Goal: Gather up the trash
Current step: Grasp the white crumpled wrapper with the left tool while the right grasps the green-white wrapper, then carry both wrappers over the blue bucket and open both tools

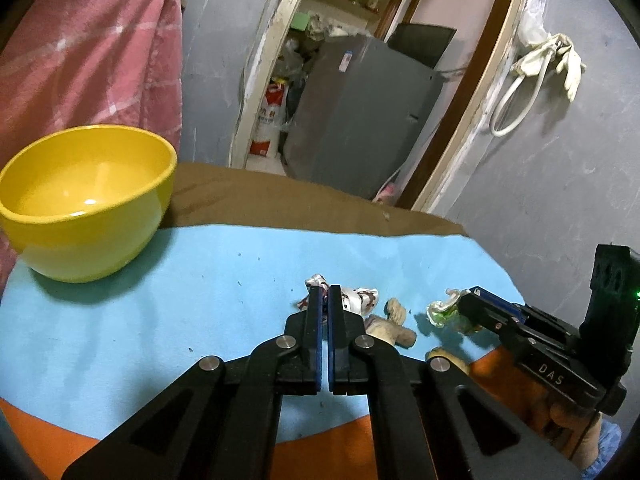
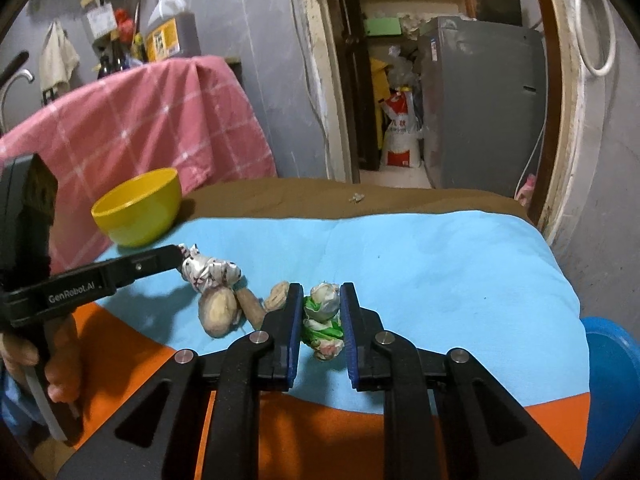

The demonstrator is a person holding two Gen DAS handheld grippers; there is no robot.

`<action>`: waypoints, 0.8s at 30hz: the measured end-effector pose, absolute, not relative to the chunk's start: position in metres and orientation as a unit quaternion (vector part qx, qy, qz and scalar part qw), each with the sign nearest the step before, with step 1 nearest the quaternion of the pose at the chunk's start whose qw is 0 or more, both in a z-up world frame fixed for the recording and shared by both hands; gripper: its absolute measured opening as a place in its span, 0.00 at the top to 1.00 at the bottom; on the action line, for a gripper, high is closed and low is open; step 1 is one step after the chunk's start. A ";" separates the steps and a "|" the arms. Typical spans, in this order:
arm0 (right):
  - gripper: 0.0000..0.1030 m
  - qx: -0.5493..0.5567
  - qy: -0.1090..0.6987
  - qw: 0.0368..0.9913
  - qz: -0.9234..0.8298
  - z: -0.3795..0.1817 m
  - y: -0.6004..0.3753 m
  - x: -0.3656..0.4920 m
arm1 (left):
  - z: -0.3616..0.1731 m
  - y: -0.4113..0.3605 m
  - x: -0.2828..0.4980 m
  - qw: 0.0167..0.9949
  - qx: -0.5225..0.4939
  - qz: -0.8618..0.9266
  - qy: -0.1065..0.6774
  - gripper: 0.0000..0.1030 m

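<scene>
Both tongs grip crumpled wrappers: left tongs clamp the white wrapper, right tongs the green wrapper. I judge them light and crushable, best pinched mid-body.

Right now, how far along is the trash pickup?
Nothing looks collected: the yellow bowl is empty. In hand: left gripper is shut on the red-and-white crumpled wrapper; right gripper is clamped on the green-and-white wrapper, both still on the blue cloth. Left: lifting both away, plus the peanut shells.
</scene>
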State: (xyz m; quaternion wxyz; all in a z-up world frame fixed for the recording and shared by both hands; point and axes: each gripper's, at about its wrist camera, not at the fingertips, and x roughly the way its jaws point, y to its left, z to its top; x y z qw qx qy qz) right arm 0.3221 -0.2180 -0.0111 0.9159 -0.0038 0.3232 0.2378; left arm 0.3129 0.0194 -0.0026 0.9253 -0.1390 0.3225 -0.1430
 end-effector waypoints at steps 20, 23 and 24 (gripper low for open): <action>0.84 0.030 0.083 0.978 0.187 0.055 -0.271 0.250 | 0.061 -0.059 0.257 0.970 -0.076 -0.160 0.166 1.00; 0.84 0.033 0.048 0.985 0.165 0.063 -0.290 0.236 | 0.069 -0.080 0.253 0.969 -0.071 -0.181 0.152 1.00; 0.84 0.034 0.041 0.986 0.159 0.065 -0.295 0.233 | 0.071 -0.088 0.251 0.968 -0.070 -0.189 0.148 1.00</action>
